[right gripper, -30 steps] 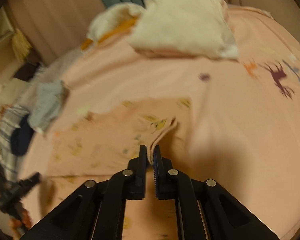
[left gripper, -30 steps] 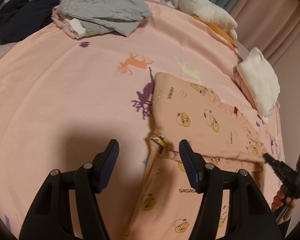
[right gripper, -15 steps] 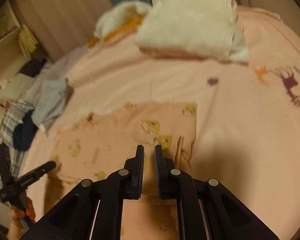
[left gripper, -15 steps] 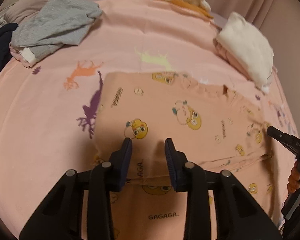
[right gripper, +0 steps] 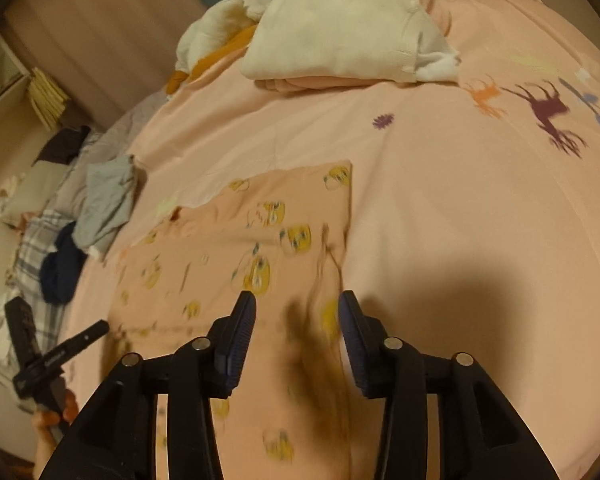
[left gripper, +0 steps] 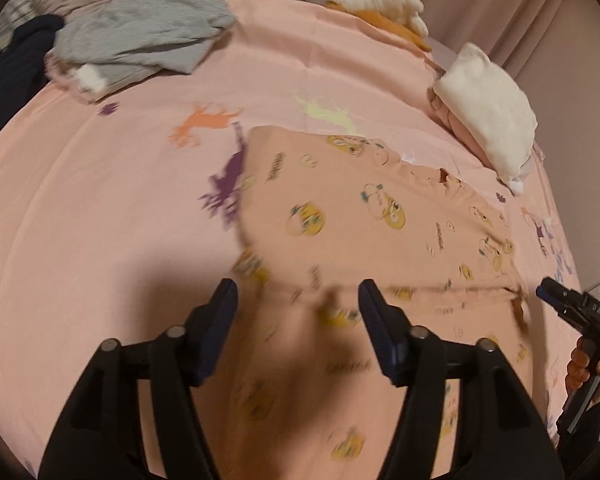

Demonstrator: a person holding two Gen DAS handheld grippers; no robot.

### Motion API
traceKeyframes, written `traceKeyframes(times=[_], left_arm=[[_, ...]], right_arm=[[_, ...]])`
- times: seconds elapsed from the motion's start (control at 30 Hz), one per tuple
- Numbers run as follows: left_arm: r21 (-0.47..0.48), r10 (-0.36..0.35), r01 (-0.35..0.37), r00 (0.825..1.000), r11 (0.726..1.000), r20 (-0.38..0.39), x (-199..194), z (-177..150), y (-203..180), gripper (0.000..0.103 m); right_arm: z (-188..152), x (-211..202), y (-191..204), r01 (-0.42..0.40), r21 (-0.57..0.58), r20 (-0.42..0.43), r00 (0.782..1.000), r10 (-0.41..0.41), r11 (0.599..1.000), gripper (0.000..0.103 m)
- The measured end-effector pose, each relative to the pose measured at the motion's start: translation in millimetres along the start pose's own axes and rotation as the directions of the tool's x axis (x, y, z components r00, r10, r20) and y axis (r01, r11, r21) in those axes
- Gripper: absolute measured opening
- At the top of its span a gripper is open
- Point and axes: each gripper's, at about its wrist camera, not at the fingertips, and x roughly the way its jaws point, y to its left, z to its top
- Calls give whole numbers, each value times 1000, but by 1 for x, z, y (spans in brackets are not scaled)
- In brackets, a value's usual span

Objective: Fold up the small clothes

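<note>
Fold just laid and let go: the peach cartoon-print garment (left gripper: 364, 216) lies flat mid-bed, folded edge nearest both grippers. Left gripper (left gripper: 298, 316) and right gripper (right gripper: 296, 324) (jaws just opened) stand apart, holding nothing. Next fold likely requires re-gripping a side edge.

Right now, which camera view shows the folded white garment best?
The right wrist view: the folded white garment fills the upper middle, with its seams and the pink stack beneath visible. The left wrist view shows it smaller, at the far right edge of the bed.
</note>
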Motion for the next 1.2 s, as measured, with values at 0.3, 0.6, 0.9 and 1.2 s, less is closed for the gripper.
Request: traceKeyframes(times=[0.3, 0.6, 0.9, 1.2], left_arm=[[-106, -113, 105, 990, 989, -81, -18, -53, 37, 62], [-146, -297, 279, 948, 949, -117, -29, -88, 36, 50], [-200, -393, 362, 908, 910, -145, -47, -124, 47, 40], [-221, -431, 391, 883, 894, -185, -66, -160, 50, 35]], right_arm=[[-48, -15, -24, -63, 67, -94, 993, 69, 996, 43], [-85, -8, -24, -219, 150, -184, 952, 245, 964, 43], [-117, -20, -23, -304, 188, -219, 914, 342, 934, 43], [-143, -33, -25, -326, 190, -259, 893, 368, 926, 43]])
